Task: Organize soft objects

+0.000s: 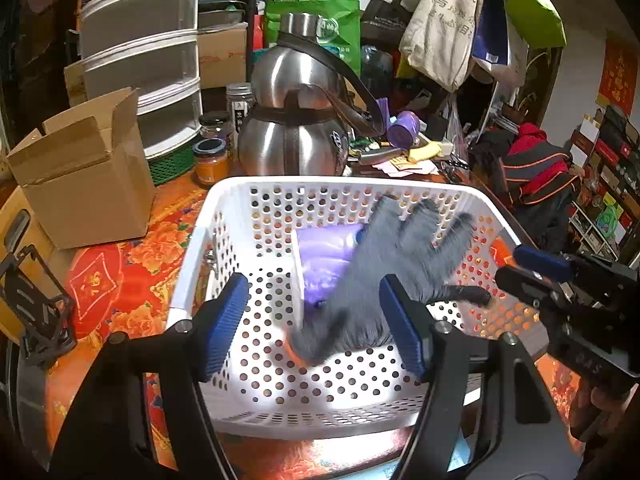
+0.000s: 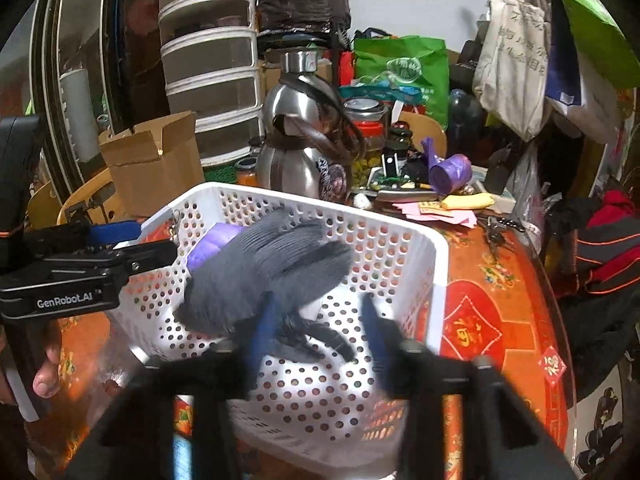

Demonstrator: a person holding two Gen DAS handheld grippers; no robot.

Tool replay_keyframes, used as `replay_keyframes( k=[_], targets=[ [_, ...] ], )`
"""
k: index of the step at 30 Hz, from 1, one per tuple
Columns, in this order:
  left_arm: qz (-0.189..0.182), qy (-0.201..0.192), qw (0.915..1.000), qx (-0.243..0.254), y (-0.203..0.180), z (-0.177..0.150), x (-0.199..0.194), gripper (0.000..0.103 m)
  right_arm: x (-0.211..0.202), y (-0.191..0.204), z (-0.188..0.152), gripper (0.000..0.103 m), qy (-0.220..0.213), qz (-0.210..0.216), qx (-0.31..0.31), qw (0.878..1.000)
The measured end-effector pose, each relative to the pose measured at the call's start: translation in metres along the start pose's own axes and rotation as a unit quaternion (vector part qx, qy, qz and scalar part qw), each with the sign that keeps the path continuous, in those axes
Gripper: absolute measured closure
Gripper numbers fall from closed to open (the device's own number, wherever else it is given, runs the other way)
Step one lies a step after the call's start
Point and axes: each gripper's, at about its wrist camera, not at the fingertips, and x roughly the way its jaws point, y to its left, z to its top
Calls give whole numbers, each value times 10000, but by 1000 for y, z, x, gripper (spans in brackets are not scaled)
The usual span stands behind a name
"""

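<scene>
A round table (image 2: 504,280) covered in a red flowered cloth is seen bearing a white perforated basket (image 1: 280,184). Inside the basket a grey glove (image 1: 384,264) is spread flat, partly over a purple pouch (image 1: 320,256). The left gripper (image 1: 316,328) is held with fingers released above the basket; the right gripper (image 2: 316,332) is likewise parted, grasping nothing.
</scene>
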Motion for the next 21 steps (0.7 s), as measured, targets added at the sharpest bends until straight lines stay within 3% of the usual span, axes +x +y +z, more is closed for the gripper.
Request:
replay_keyframes(
  k=[2,7,21],
  targets=[
    [-16,-27,10000,-41,3,-1,-4,31,-3,0,0,37,-53,-38,-9,10000],
    [102,-59,9999,-88,6,-10,-8,25,-2,2,1,36,13,-37,-32,10000],
    [83,-130,9997,-166,6,-36,-25,24,-8,2,-10,33,42,39,109,9999]
  ],
)
